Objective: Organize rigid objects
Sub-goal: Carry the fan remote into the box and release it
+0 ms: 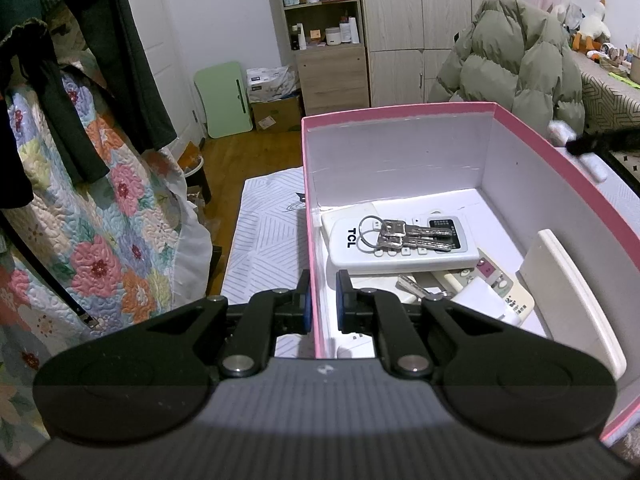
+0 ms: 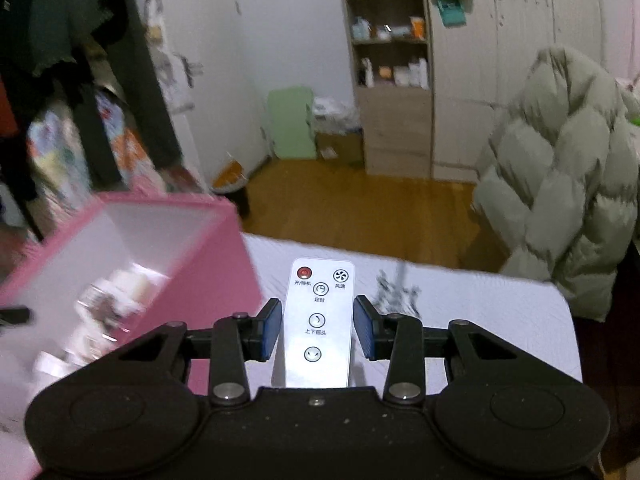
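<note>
A pink box (image 1: pixel 400 110) with white inside stands on a pale patterned table. My left gripper (image 1: pixel 323 306) is shut on its left wall (image 1: pixel 310 208), one finger outside, one inside. In the box lie a white TCL remote (image 1: pixel 400 250) with a bunch of keys (image 1: pixel 404 234) on it, other remotes (image 1: pixel 496 292) and a cream flat piece (image 1: pixel 576 300). My right gripper (image 2: pixel 318 330) is shut on a white fan remote (image 2: pixel 320 320) and holds it above the table, right of the pink box (image 2: pixel 224 264), which is blurred there.
A floral quilt (image 1: pixel 100 248) and dark hanging clothes (image 1: pixel 116 60) are at the left. A green puffer jacket (image 1: pixel 520 56) on a chair is at the right. Shelves (image 1: pixel 324 32) and wardrobes stand at the back across a wooden floor (image 2: pixel 360 208).
</note>
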Tool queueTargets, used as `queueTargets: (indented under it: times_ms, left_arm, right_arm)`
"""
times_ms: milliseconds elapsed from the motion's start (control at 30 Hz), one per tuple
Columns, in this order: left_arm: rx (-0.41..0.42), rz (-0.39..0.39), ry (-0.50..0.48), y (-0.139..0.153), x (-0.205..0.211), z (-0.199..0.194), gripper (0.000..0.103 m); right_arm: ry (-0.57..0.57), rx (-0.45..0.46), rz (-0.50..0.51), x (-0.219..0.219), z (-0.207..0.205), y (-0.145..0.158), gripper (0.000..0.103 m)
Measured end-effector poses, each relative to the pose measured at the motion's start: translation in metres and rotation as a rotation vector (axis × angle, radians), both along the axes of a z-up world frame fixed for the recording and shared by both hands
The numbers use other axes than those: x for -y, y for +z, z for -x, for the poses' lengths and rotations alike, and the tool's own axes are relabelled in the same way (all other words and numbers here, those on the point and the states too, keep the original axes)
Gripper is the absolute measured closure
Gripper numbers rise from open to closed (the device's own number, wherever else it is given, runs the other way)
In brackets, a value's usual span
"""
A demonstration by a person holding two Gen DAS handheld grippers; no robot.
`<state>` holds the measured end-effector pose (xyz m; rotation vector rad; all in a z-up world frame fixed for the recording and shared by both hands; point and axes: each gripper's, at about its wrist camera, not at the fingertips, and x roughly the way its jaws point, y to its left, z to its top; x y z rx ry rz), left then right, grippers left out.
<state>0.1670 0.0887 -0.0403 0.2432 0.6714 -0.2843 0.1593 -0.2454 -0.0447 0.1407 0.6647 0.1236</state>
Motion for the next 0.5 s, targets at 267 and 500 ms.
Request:
queueTargets:
  times_ms: [267,500]
  left_arm:
    - [-0.001,0.003,0.001,0.001,0.0,-0.001,0.095]
    - [-0.001,0.014,0.002,0.001,-0.001,0.0,0.095]
  right_arm:
    - [0.266,0.015,-0.102,-0.054,0.019,0.047,0.059]
    - [0.368,-0.082,-0.105,-0.103,-0.001,0.033,0.058]
